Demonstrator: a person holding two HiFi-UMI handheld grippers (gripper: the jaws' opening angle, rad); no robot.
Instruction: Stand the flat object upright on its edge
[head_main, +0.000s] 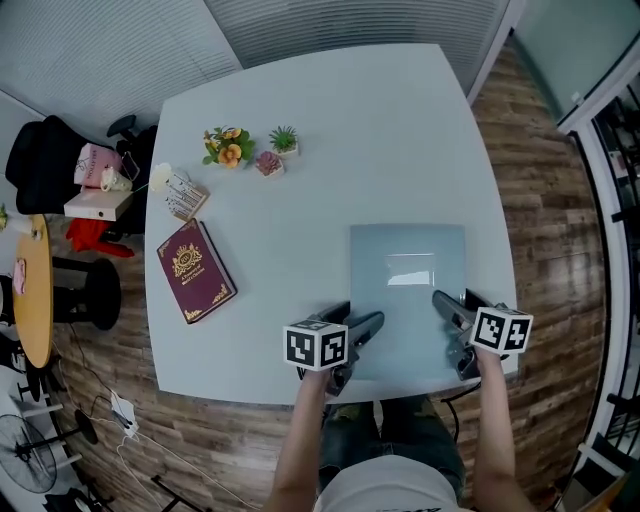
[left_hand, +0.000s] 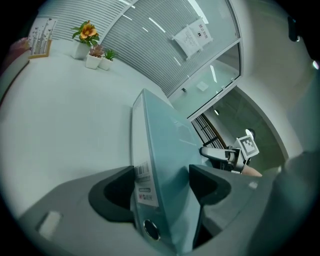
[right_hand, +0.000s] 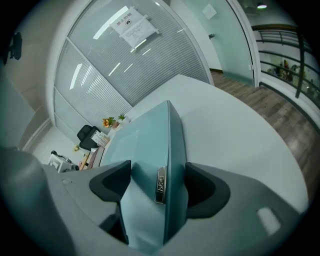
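A pale blue ring binder (head_main: 405, 290) lies near the front edge of the white table (head_main: 330, 130). My left gripper (head_main: 362, 326) holds its near left corner and my right gripper (head_main: 450, 305) its near right corner. In the left gripper view the binder's spine (left_hand: 165, 145), with a barcode label and a round finger hole, stands between the jaws of the left gripper (left_hand: 165, 187), both pads against it. In the right gripper view the right gripper (right_hand: 159, 185) is closed on the binder's edge (right_hand: 150, 145), beside a small metal clip.
A maroon book (head_main: 195, 270) lies at the table's left. A card holder (head_main: 183, 195) and small potted plants (head_main: 230, 147) stand at the back left. A black chair (head_main: 50, 165) and a yellow round table (head_main: 35, 290) are off the left side. The right side has wooden floor.
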